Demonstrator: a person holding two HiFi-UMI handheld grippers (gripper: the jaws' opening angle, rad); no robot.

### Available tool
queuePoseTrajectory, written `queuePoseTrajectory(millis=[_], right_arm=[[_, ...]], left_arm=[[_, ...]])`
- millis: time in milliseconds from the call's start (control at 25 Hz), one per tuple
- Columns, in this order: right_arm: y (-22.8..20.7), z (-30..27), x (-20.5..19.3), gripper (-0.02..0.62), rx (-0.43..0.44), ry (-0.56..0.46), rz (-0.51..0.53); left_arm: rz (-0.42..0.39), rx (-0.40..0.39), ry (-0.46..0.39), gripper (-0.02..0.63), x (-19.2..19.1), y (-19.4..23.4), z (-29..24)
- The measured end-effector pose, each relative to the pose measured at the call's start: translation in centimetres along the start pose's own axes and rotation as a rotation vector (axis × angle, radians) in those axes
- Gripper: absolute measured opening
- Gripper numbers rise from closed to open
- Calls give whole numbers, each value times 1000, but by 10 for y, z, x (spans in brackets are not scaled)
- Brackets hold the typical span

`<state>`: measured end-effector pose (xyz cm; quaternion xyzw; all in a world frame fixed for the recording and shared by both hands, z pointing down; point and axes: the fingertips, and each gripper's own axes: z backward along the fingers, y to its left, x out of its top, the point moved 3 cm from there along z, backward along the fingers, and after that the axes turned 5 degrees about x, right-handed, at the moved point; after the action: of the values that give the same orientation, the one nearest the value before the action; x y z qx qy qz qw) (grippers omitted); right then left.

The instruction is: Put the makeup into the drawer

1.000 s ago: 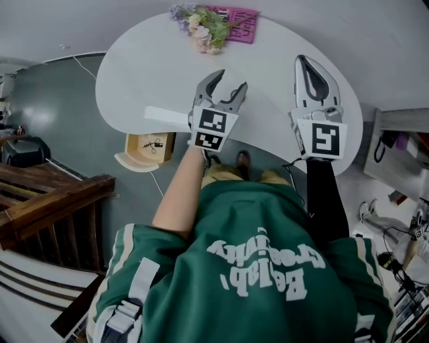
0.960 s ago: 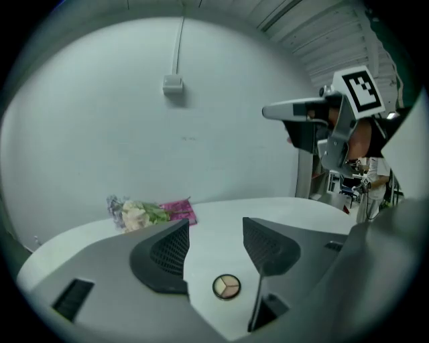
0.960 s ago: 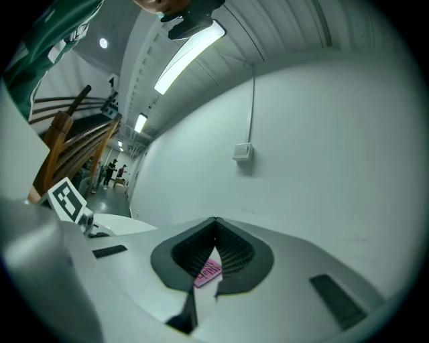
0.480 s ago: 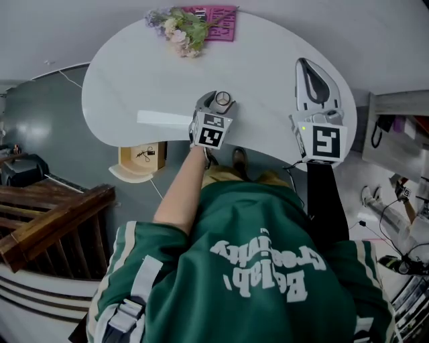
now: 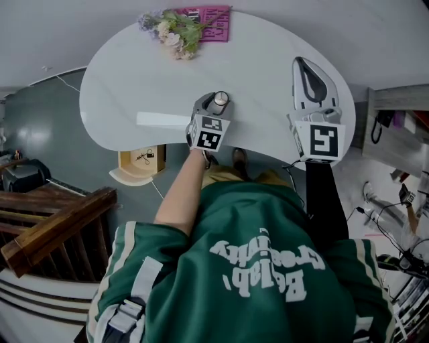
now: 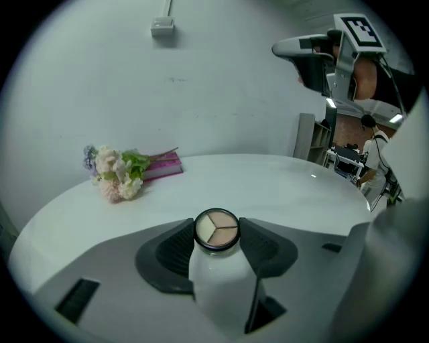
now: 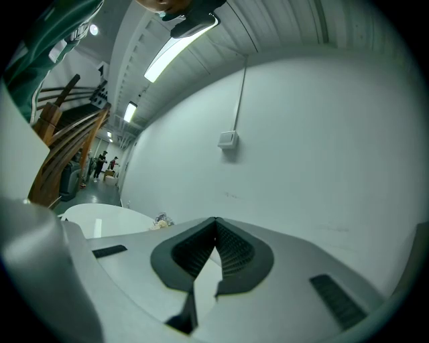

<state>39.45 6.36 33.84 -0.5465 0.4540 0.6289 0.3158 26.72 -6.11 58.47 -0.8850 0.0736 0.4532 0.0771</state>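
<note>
A round makeup compact [image 5: 220, 102] with three beige shades [image 6: 216, 230] lies on the white oval table [image 5: 147, 74] near its front edge. My left gripper [image 5: 216, 100] is lowered over it, angled down. Its jaws have just been closing, and both pads [image 6: 175, 249] now touch the compact's sides. My right gripper [image 5: 303, 61] hovers over the table's right end, pointing level at the wall. Its tips [image 7: 216, 221] meet with nothing between them. A drawer [image 5: 142, 159] with a wooden inside stands open under the table's front left edge.
A bunch of pale flowers [image 5: 175, 30] lies on a pink book [image 5: 211, 15] at the table's far side. A wooden stair rail [image 5: 53, 221] is at the lower left. Shelves and cables [image 5: 395, 134] stand at the right.
My left gripper has dropped from above the table onto the compact and its jaws have narrowed around it. The right gripper has barely shifted.
</note>
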Motion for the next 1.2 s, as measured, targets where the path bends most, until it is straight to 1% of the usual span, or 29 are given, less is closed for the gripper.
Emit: queuePoseTrajectory(millis=[120,360,480,600,680,760,920,1040,1200], right_arm=[[-1,4,-1,9,5,10,12],[0,8,8,9,27,4,54],[4,7,18,9,37,-23,58],[8,6,26,9,49,-48,64],[11,6,29,9,57,-59,64],[13,6,30,9,66,-66,63],[22,0,31,9,91,-83,42],[41,-11,36,9,146,-97,36],[75,-27,44,9,221,-116,31]], left_arm=[[-36,24,-102,232,39,3,18],[-123,91,-338,232,138,15,73],[-135,106,-412,232,176,18,104],[-128,108,-477,232,208,16,132],[-138,117,-528,232,225,14,150],[-150,130,-541,232,229,14,158],[-144,141,-541,232,223,18,169],[-150,170,-527,232,216,28,178],[-141,233,-517,232,203,51,200]])
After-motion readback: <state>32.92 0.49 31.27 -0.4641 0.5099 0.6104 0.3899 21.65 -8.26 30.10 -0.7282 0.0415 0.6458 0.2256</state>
